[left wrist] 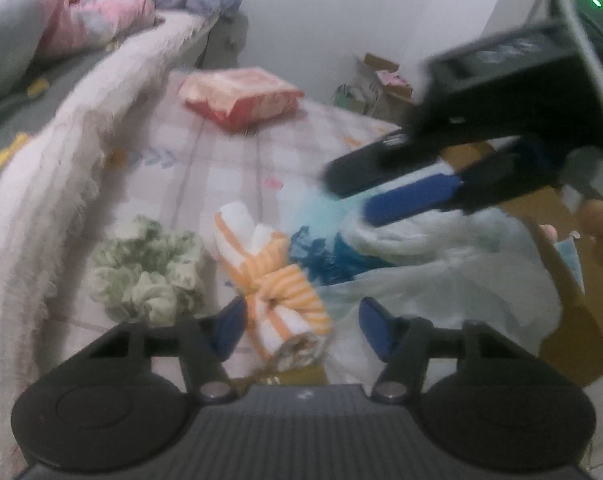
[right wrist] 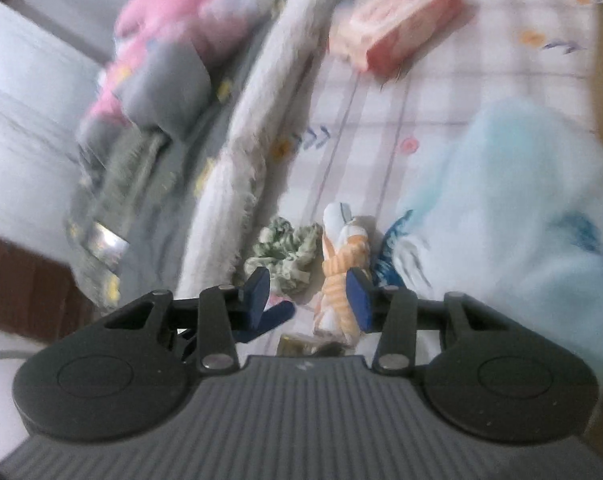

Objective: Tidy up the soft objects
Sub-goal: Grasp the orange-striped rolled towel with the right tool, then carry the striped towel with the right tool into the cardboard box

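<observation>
- Our left gripper stands partly open. The orange-striped rolled cloth lies between its fingers, but we cannot tell whether the pads touch it.
- A green scrunchie lies just left of the left finger; a white and blue cloth lies to the right.
- Our right gripper hangs partly open, holding nothing, above the same rolled cloth on the checked sheet.

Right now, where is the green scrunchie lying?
In the left wrist view the green scrunchie lies on the checked sheet, lower left, between the white blanket's edge and the orange-striped rolled cloth.
</observation>
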